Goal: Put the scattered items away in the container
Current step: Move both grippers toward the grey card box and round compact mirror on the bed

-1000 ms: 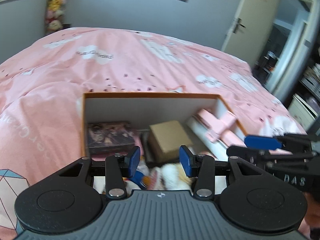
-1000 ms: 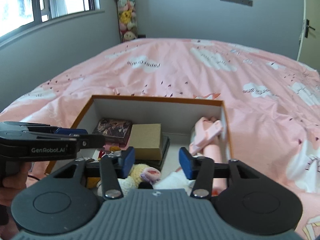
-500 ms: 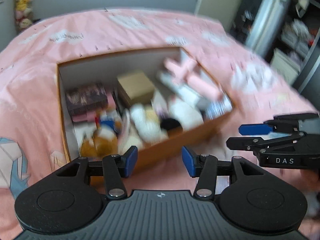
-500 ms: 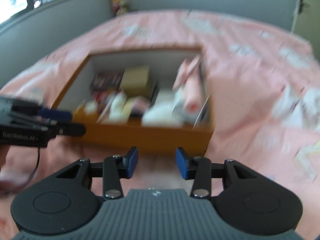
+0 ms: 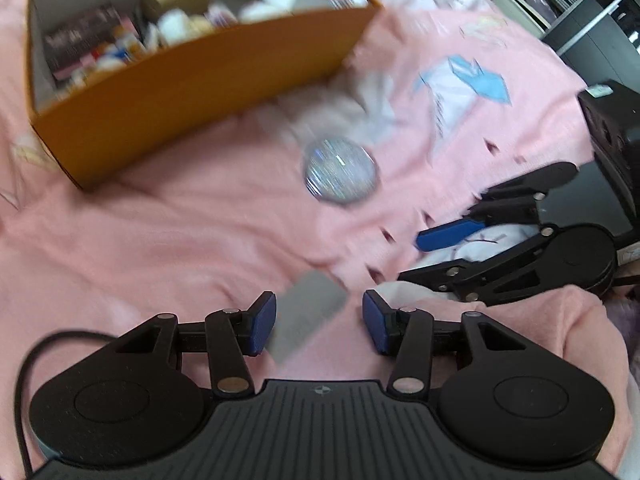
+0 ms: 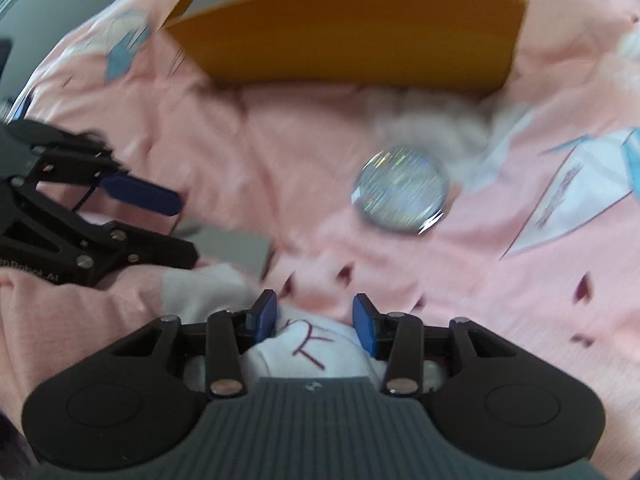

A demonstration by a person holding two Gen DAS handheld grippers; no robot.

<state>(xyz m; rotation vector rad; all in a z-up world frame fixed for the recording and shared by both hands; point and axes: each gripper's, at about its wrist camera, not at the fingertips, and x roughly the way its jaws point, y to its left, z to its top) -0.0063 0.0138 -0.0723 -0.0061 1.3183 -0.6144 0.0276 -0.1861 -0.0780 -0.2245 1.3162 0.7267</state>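
An orange box [image 5: 192, 80] holding several items sits on the pink bedspread; it also shows in the right wrist view [image 6: 360, 32]. A round glittery disc [image 5: 340, 170] lies on the bed in front of the box, also in the right wrist view [image 6: 402, 196]. A flat grey card [image 5: 308, 320] lies between the fingers of my open left gripper [image 5: 319, 326]; the card shows in the right wrist view [image 6: 236, 246] too. My right gripper [image 6: 315, 318] is open and empty above a white cloud print. Both views are blurred.
White fluffy fabric [image 6: 432, 128] lies by the box's near corner. Dark furniture and shelves [image 5: 600, 20] stand off the bed's right edge. The right gripper [image 5: 520, 240] is to the right of my left one; the left gripper [image 6: 80, 220] shows at left.
Both grippers have pulled back from over the box and tilted down toward the bed in front of it. The disc and grey card have come into view.
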